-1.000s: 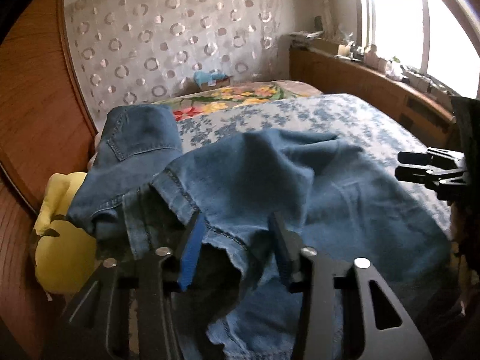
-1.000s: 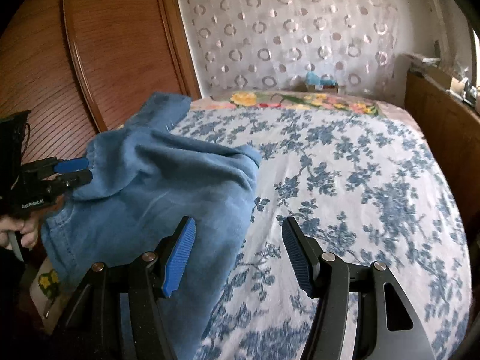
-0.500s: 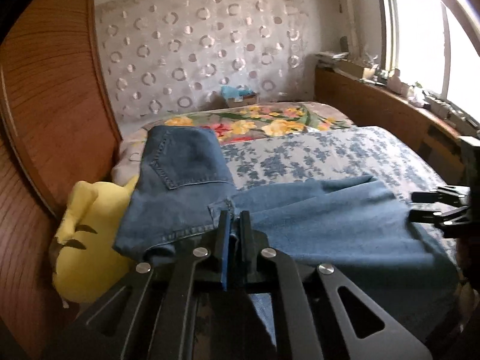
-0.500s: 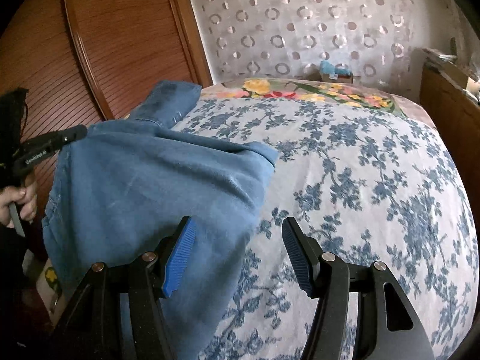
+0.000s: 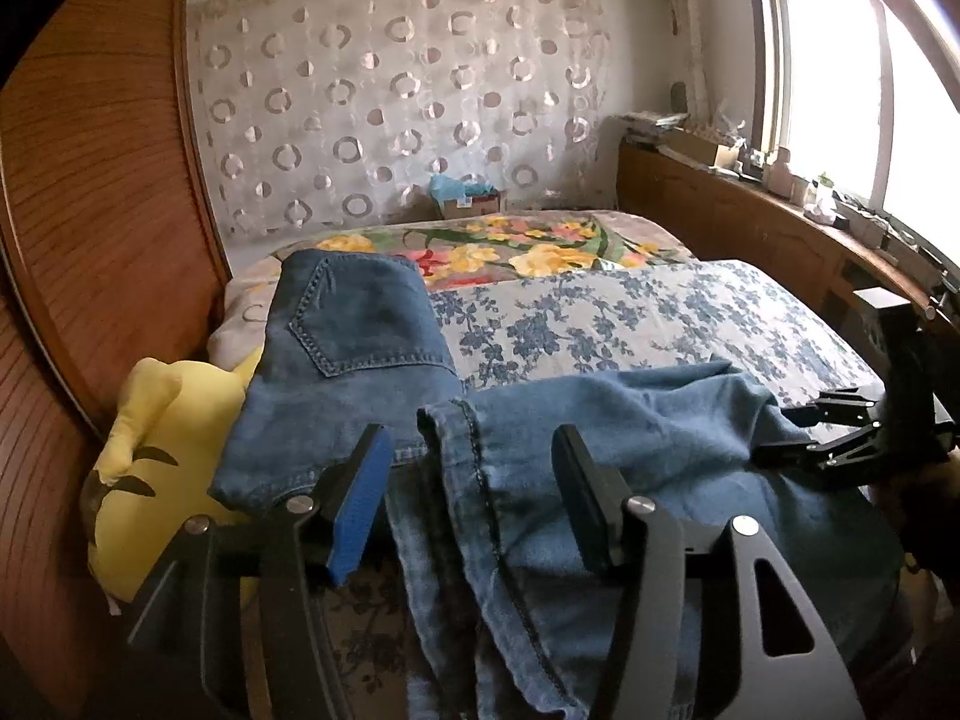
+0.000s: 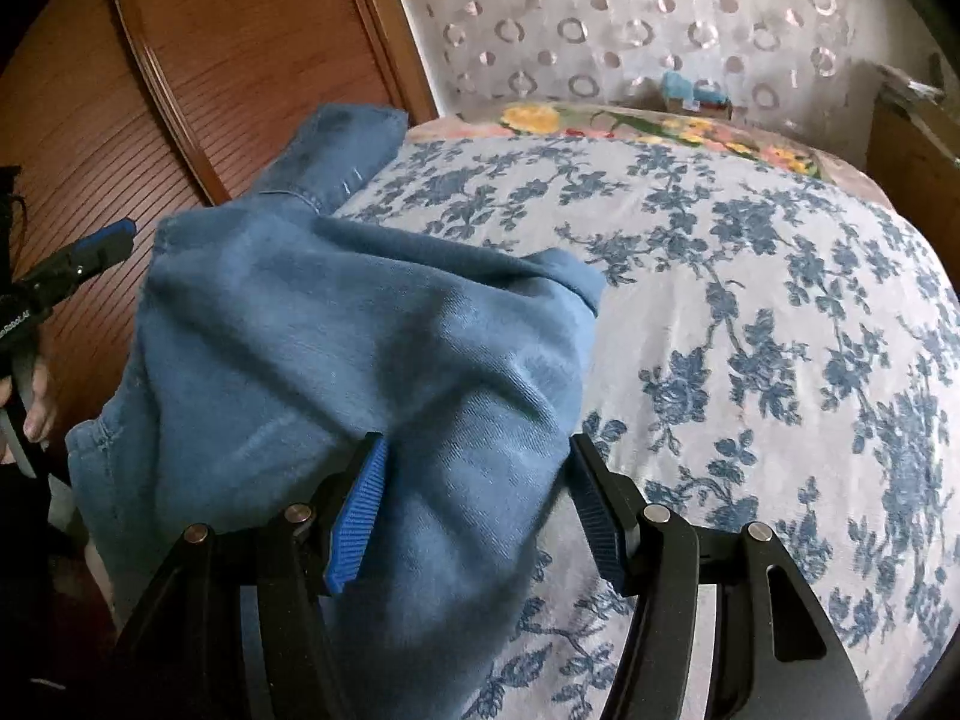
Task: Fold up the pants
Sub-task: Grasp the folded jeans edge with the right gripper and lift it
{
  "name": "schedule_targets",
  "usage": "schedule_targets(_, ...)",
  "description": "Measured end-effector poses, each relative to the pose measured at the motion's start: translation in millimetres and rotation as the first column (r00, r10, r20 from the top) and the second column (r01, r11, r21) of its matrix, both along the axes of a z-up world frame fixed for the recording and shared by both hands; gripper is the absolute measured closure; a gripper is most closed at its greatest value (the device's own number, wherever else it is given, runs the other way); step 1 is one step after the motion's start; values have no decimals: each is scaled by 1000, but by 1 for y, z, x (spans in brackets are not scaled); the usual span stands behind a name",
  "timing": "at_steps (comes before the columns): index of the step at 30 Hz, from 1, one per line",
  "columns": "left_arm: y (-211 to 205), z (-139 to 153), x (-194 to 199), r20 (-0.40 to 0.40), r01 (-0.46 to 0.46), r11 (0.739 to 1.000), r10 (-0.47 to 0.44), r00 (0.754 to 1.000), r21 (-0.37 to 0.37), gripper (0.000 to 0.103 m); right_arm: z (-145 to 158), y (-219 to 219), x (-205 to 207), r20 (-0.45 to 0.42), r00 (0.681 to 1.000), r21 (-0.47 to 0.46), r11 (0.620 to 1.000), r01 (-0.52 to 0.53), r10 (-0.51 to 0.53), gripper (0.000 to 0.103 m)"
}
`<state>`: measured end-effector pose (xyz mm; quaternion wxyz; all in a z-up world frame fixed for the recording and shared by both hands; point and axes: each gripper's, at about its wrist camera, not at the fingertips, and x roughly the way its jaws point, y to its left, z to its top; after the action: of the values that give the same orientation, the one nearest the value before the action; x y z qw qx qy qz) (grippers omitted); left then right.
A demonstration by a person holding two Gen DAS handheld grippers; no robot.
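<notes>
Pants: blue denim pants (image 5: 600, 432) lie on the bed (image 5: 630, 312), along its near edge and wooden-panel side; the leg end is folded over toward the seat.
Seat section: the part with the back pocket (image 5: 354, 324) lies at 11 o'clock from the left gripper, its edge on a yellow plush toy (image 5: 156, 450).
Hem: the stitched leg hem (image 5: 456, 420) runs between the left jaws, touching neither pad.
Left gripper: the left gripper (image 5: 474, 480) has its jaws opening, about half apart, and grips nothing; the denim lies loose between and below them.
Right gripper: the right gripper (image 6: 474, 492) has its jaws closing, still wide; a fold of denim rises between them. The blue pad lies against the cloth at 9 o'clock; the other sits at the cloth's edge at 3 o'clock. No firm pinch is visible.
Left view only: back pocket, plush toy, window (image 5: 840, 78) at 2 o'clock, cluttered ledge (image 5: 780, 174), and the right gripper at 3 o'clock over the denim.
Right view only: a hand (image 6: 36, 396) holding the left gripper at 9 o'clock, and the wide bare floral bedspread at 3 o'clock.
Both views: a small box (image 5: 471, 201) at 12 o'clock by the circle-patterned curtain (image 5: 390, 102).
Writing: white lettering on the left gripper body in the right view, partly cut off and not legible.
</notes>
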<state>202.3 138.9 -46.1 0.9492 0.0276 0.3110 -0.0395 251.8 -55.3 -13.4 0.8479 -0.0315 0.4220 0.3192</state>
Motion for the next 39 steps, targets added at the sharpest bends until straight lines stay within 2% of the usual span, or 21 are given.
schedule_targets(1, -1, 1, 1, 2, 0, 1000, 0, 1000, 0, 46, 1, 2, 3, -12, 1000, 11, 1000, -13, 13, 65)
schedule_targets(2, -2, 3, 1, 8, 1, 1000, -1, 1000, 1, 46, 2, 4, 8, -12, 1000, 23, 1000, -14, 15, 90)
schedule_targets(8, -14, 15, 11, 31, 14, 1000, -14, 999, 5, 46, 44, -5, 14, 103, 995, 118, 993, -29, 17, 94)
schedule_targets(10, -19, 20, 17, 39, 21, 1000, -22, 999, 5, 46, 59, -9, 18, 157, 988, 97, 995, -21, 6, 94)
schedule_targets(12, -26, 25, 23, 44, 28, 1000, -28, 999, 6, 46, 70, -17, 28, 168, 986, 92, 996, 0, -16, 94)
schedule_targets(16, -40, 31, 34, 55, 46, 999, -46, 997, -3, 46, 87, -40, 50, 227, 972, 17, 998, 62, -65, 94)
schedule_targets(19, -55, 33, 44, 56, 65, 998, -65, 996, -9, 46, 78, -62, 74, 250, 961, -56, 990, 132, -114, 94)
schedule_targets(22, -75, 32, 55, 50, 92, 996, -91, 995, -18, 46, 55, -91, 100, 217, 959, -96, 974, 204, -180, 94)
schedule_targets(25, -95, 29, 61, 38, 119, 993, -118, 992, -23, 46, 31, -114, 115, 168, 964, -95, 970, 224, -206, 93)
schedule_targets(30, -126, 22, 66, 21, 157, 987, -156, 988, -32, 46, 8, -130, 117, 152, 963, -100, 965, 241, -225, 81)
schedule_targets(31, -131, 21, 66, 19, 163, 986, -162, 987, -34, 46, 6, -130, 113, 146, 963, -97, 966, 241, -226, 73)
schedule_targets(32, -137, 20, 65, 15, 171, 984, -170, 985, -42, 45, 12, -137, 108, 139, 964, -92, 966, 242, -229, 67)
schedule_targets(36, -158, 13, 65, -9, 202, 978, -203, 979, -51, 46, 21, -157, 92, 121, 962, -63, 966, 252, -243, 56)
schedule_targets(39, -175, 6, 62, -28, 231, 971, -233, 972, -61, 46, 31, -166, 63, 95, 963, -50, 965, 256, -250, 50)
